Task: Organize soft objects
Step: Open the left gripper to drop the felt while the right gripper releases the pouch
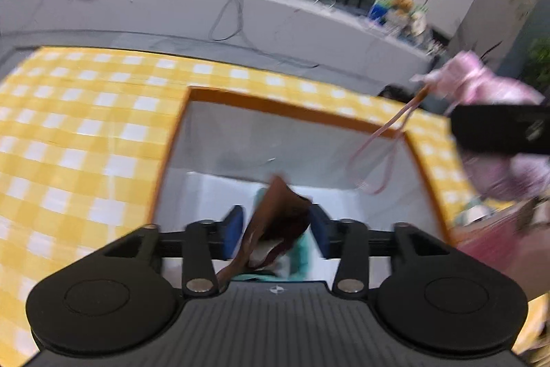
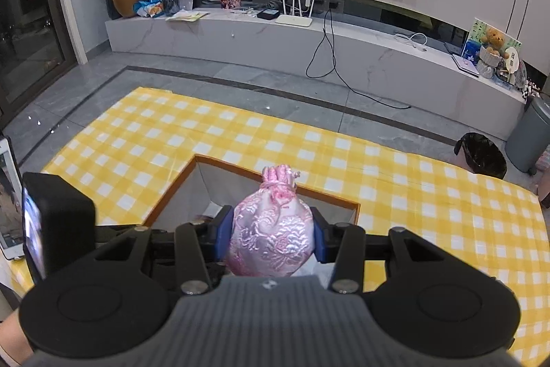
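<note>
My left gripper (image 1: 276, 231) is over an orange-rimmed storage box (image 1: 282, 107) with pale fabric walls. A brown soft pouch (image 1: 275, 226) sits between its blue pads (image 1: 233, 229), with teal cloth (image 1: 299, 250) under it; a gap shows on the left pad side. My right gripper (image 2: 270, 234) is shut on a pink embroidered drawstring pouch (image 2: 271, 236), held above the box (image 2: 192, 184). The pink pouch also shows in the left wrist view (image 1: 481, 85), with its pink cord (image 1: 378, 157) dangling over the box.
The box rests on a table with a yellow and white checked cloth (image 2: 412, 195). A tablet (image 2: 8, 195) stands at the table's left edge. Beyond are a grey floor, a white TV bench (image 2: 309, 47), a black bin (image 2: 481, 155) and a grey bin (image 2: 531, 133).
</note>
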Demonstrator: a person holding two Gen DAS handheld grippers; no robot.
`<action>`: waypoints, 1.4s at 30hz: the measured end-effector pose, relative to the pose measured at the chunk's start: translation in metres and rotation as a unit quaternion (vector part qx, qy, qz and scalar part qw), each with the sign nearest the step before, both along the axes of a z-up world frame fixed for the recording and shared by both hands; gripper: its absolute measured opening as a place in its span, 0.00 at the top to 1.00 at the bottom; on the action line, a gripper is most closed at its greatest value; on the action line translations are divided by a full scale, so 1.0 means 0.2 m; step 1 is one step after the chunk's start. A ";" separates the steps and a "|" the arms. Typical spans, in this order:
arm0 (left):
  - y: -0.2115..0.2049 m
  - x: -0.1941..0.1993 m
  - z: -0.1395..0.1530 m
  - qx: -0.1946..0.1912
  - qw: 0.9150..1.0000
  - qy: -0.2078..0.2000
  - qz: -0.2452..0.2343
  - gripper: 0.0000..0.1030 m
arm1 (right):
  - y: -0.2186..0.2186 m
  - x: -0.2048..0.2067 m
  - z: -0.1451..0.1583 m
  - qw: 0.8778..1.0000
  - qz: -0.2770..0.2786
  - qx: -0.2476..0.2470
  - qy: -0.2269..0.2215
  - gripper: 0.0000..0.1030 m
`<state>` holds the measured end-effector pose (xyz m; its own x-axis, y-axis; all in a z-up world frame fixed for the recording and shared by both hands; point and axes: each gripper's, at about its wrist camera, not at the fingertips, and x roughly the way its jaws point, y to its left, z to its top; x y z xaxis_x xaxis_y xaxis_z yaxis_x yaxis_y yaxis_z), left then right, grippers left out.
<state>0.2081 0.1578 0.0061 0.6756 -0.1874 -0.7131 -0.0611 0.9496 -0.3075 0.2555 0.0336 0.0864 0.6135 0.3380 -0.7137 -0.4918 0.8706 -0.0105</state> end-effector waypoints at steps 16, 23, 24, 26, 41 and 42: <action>0.07 0.00 0.06 -0.085 0.993 -0.033 -0.070 0.00 | -0.02 -0.01 0.06 1.000 -0.022 0.003 -0.003 0.56; 0.22 -0.04 0.10 -0.105 0.992 -0.054 -0.041 0.00 | 0.00 -0.02 0.08 1.000 -0.029 -0.002 -0.009 0.56; 0.24 -0.04 0.11 -0.102 0.993 -0.054 -0.035 0.00 | 0.00 -0.01 0.07 0.999 -0.031 -0.003 -0.007 0.56; 0.27 -0.06 0.12 -0.092 0.993 -0.065 -0.028 0.00 | 0.00 0.00 0.05 0.999 -0.035 -0.006 0.000 0.56; 0.40 -0.10 0.15 -0.061 0.994 -0.089 0.006 0.00 | 0.14 0.11 -0.17 0.996 -0.029 -0.043 0.068 0.57; 0.41 -0.10 0.15 -0.059 0.994 -0.091 0.013 0.00 | 0.16 0.11 -0.20 0.996 -0.026 -0.048 0.077 0.58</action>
<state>0.1874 0.2398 0.0356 0.7971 -0.2440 -0.5523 -0.0177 0.9049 -0.4253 0.2781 0.0651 0.0458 0.5102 0.2339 -0.8276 -0.4478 0.8938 -0.0235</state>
